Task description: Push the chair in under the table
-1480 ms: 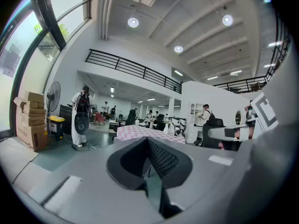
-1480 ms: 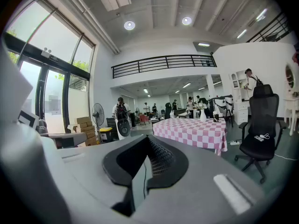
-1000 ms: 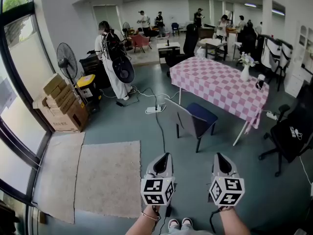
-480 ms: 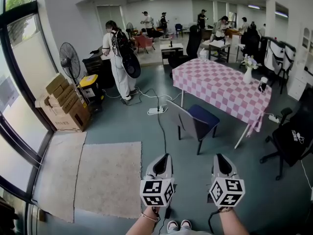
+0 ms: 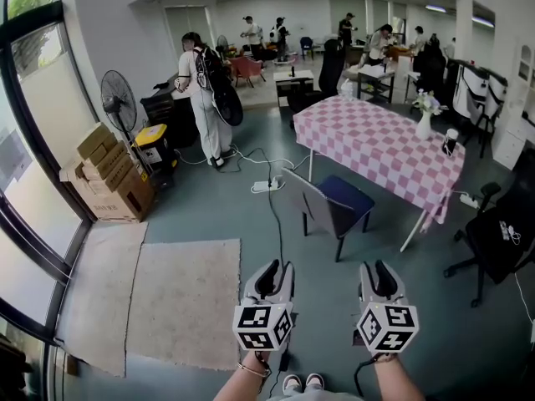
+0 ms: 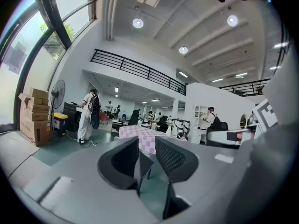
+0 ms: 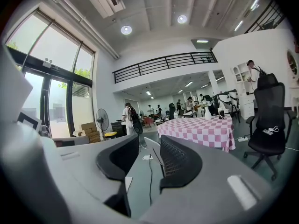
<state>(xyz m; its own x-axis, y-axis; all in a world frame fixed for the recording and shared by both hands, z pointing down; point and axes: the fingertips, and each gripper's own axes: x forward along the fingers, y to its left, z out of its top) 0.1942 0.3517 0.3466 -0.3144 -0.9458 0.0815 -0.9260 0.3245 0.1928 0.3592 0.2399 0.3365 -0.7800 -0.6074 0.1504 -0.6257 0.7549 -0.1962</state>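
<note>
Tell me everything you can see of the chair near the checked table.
The chair has a dark blue padded seat, a thin grey backrest and slim dark legs. It stands upright on the floor, at the near long side of the table, seat toward the table, back toward the camera. It is not pushed in: most of the seat shows in front of the checked cloth. Whether it touches the cloth cannot be told. Nothing lies on it.
</note>
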